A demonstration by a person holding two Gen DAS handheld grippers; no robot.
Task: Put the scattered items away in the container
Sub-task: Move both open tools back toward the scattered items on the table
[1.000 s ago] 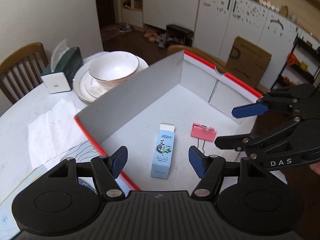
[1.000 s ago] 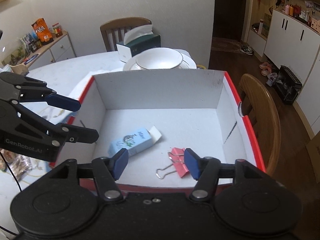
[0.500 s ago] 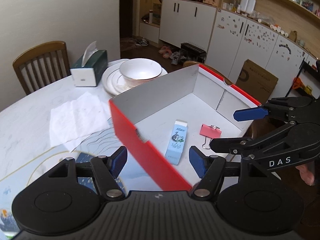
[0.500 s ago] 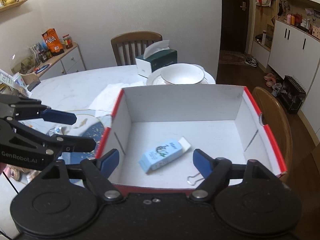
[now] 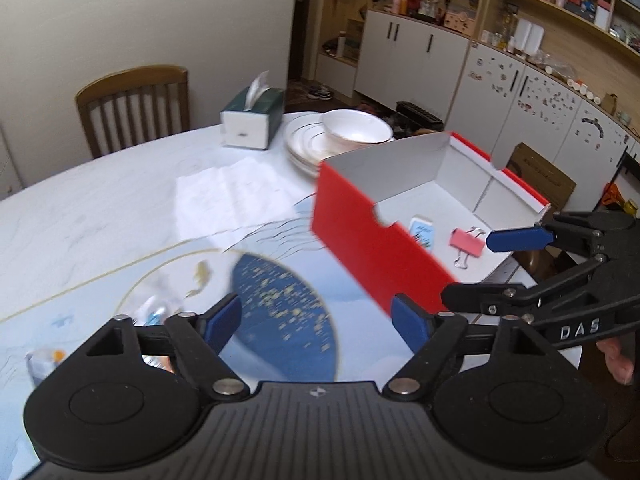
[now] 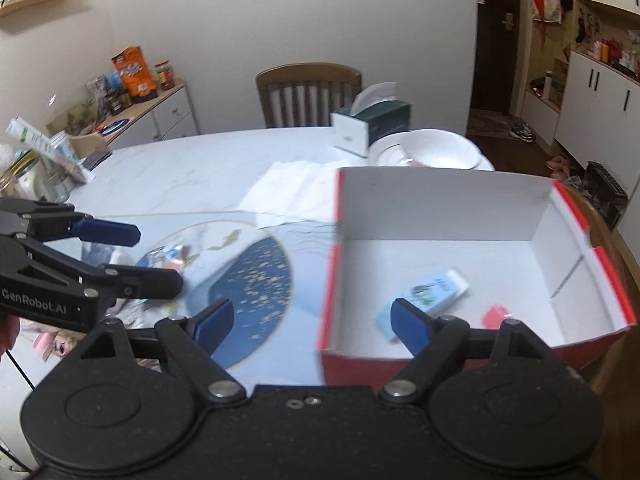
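Note:
A red box with a white inside [image 5: 372, 240] [image 6: 440, 208] stands on the table at the right. In it lie a light blue small carton [image 5: 422, 231] [image 6: 434, 290] and a pink binder clip [image 5: 466, 243] [image 6: 494, 315]. My left gripper [image 5: 316, 320] is open and empty over the table, left of the box; it also shows in the right wrist view [image 6: 136, 256]. My right gripper [image 6: 308, 320] is open and empty at the box's near left corner; it also shows in the left wrist view [image 5: 480, 268]. Crumpled wrappers [image 6: 172, 256] [image 5: 156, 312] lie on the table below the left gripper.
A white tissue sheet [image 5: 232, 196] lies on the table behind the blue circle pattern [image 5: 280, 312]. A green tissue box [image 5: 252, 120] and stacked white plates with a bowl [image 5: 352, 132] stand at the back. Wooden chairs [image 5: 132, 104] [image 6: 608, 248] ring the table.
Both grippers have pulled back and swung left, away from over the box interior to over the table beside it. Both stay open and empty. The carton and clip stay in the box.

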